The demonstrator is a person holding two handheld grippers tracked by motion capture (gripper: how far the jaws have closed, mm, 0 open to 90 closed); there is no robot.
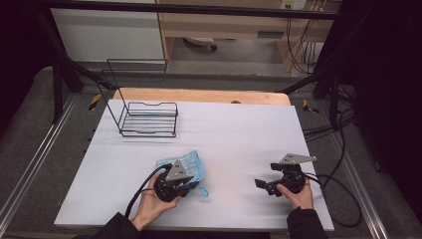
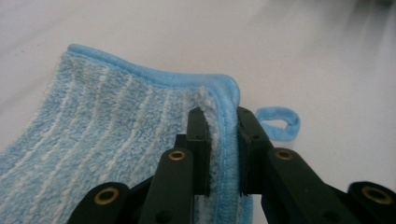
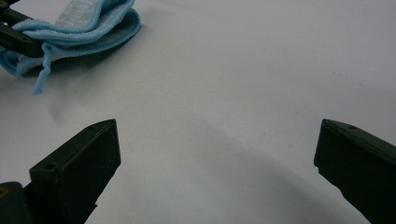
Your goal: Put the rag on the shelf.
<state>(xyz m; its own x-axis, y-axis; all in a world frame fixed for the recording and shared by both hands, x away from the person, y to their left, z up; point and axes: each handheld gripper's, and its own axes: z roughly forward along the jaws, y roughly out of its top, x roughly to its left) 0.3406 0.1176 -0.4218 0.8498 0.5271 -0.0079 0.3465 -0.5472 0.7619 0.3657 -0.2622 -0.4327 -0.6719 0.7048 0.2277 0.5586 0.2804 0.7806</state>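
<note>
L tool [image 2: 218, 140] was clamped on the hemmed edge of a light-blue striped terry cloth [image 2: 102, 140], jaws nearly shut w/ fabric between. Cloth lay folded on the white desk [image 1: 239, 134], front-left, near the person. R tool [image 3: 217, 154] sat wide open, holding nothing, well apart. Black wire rack [image 1: 149, 119] stood at back-left.
</note>
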